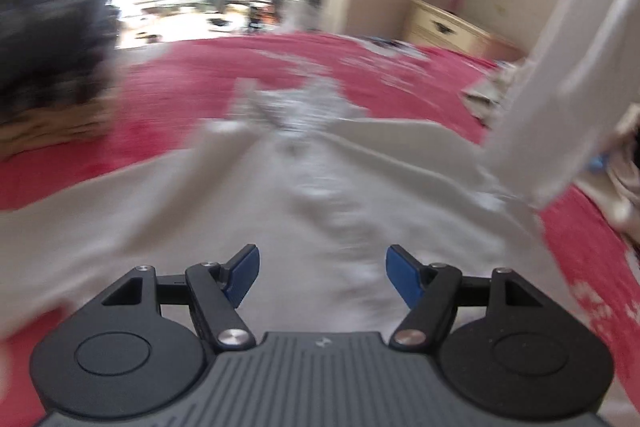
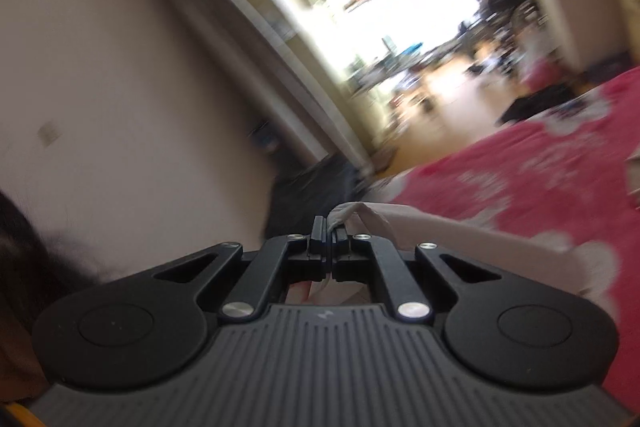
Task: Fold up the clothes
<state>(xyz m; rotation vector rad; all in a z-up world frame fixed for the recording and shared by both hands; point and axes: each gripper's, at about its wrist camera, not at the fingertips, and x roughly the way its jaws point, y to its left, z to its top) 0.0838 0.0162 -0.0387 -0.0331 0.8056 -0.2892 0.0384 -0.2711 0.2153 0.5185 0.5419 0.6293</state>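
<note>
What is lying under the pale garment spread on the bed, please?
Under the pale garment lies the red patterned bedspread, showing on both sides. Whatever sits directly beneath the cloth's middle is covered.

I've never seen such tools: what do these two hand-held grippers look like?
Both are alike. The left gripper has matte black linkage bars with silver rivets, round black discs at each side, a ribbed grey body with a small logo, and blue pads. The right gripper matches it.

Left tool: black linkages, blue pads, silver screws, ribbed grey housing.
</note>
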